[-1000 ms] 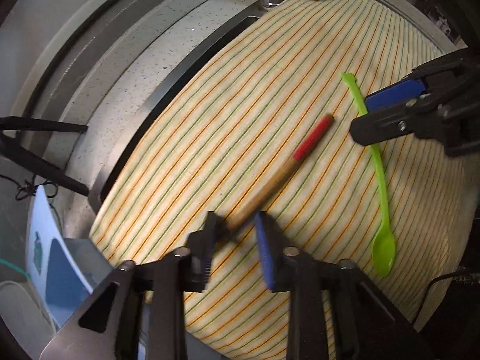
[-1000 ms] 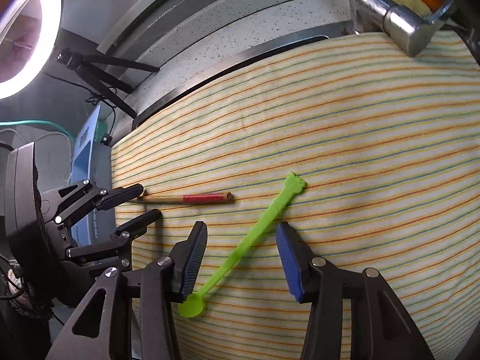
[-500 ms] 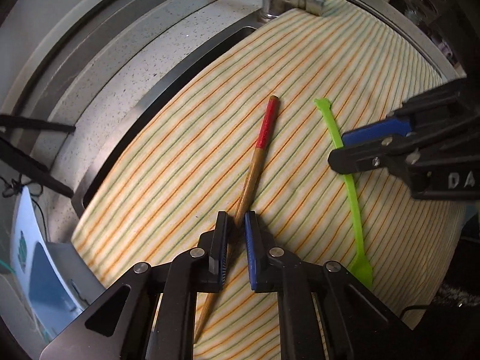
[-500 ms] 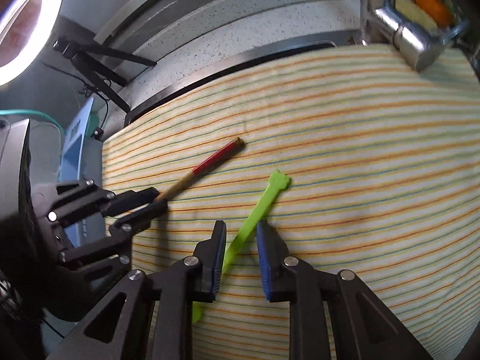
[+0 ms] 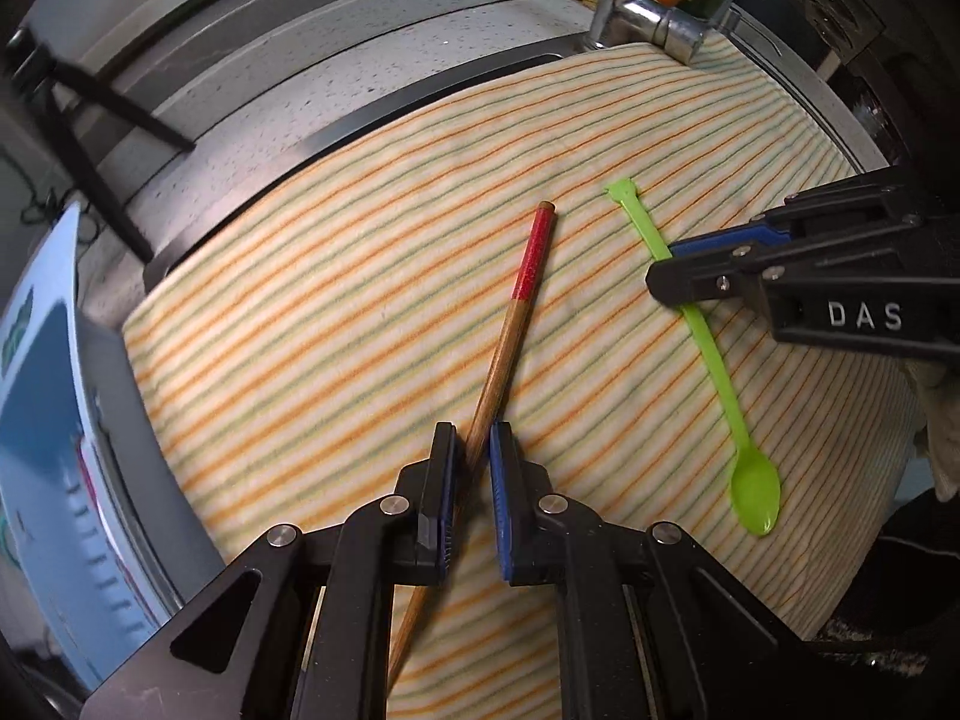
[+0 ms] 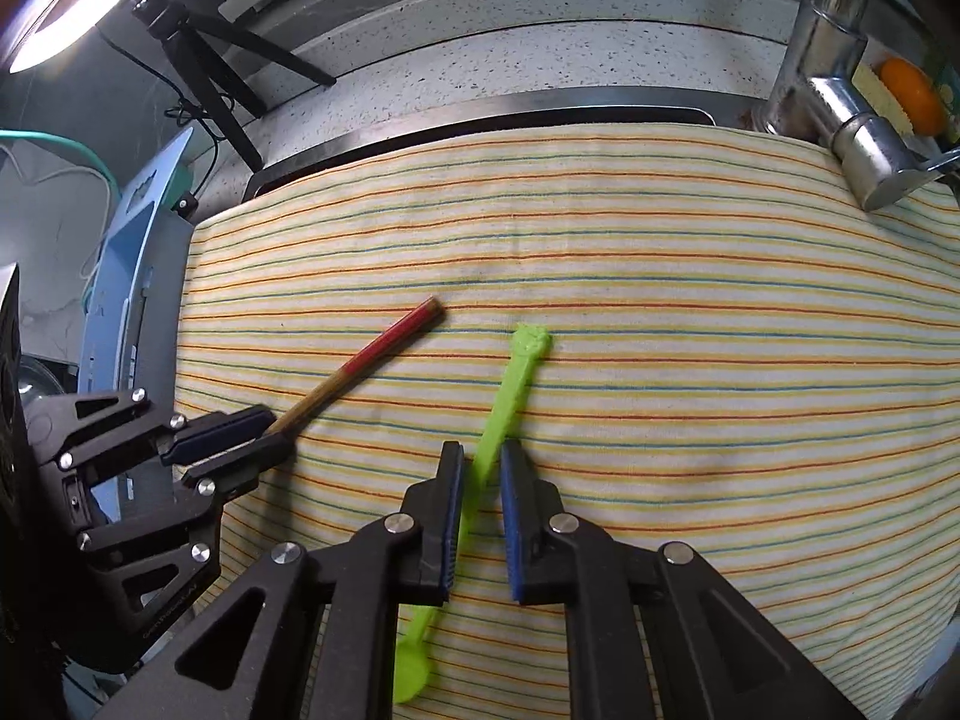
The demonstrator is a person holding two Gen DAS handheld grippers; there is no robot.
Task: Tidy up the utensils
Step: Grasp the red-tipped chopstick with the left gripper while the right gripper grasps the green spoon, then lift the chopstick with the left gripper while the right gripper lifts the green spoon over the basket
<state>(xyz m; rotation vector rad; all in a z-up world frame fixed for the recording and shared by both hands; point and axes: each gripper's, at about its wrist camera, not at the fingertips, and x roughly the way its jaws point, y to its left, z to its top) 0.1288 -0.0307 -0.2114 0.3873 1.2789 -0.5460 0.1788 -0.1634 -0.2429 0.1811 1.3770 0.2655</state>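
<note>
A wooden chopstick with a red end lies slanted over the striped cloth. My left gripper is shut on its bare wooden part, and the red tip points away from me. To the right lies a green plastic spoon, bowl towards me. My right gripper points down at the spoon, its jaws closing tight on the middle of the handle. In the right wrist view the left gripper holds the chopstick at the cloth's left edge.
The cloth covers the sink; a chrome faucet rises at its far right corner beside an orange thing on a yellow sponge. A speckled counter runs behind. A blue-and-white board and a tripod stand left.
Both grippers went from open to shut, the left on the chopstick and the right on the spoon's handle. The chopstick swung so its red end now points further away.
</note>
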